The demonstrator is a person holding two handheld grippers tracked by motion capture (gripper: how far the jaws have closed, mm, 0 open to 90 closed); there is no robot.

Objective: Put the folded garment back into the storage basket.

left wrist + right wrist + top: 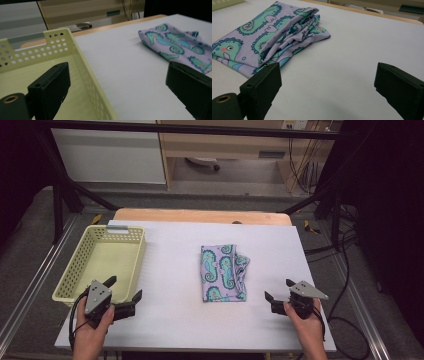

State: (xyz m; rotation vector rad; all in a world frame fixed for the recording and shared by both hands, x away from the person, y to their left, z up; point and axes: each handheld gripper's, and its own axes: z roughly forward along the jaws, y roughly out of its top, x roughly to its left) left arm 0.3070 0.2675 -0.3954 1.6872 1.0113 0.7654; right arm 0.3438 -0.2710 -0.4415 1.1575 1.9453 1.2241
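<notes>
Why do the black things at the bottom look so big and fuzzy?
In both gripper views the jaws sit right by the camera, so they blur; the cloth looks sharp in the right gripper view. The high view is evenly lit, with dark edges.

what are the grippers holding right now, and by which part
Nothing. The left gripper and right gripper both stand open and empty, apart from the folded seahorse cloth lying between them.

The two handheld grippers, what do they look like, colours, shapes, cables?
Both are black. The left claw and right claw each have two blocky black jaws, with small holes near the tips. Each carries a grey three-cornered plate with dark dots on top, and a black cable loops from each by the hand. No sleeves are visible.
</notes>
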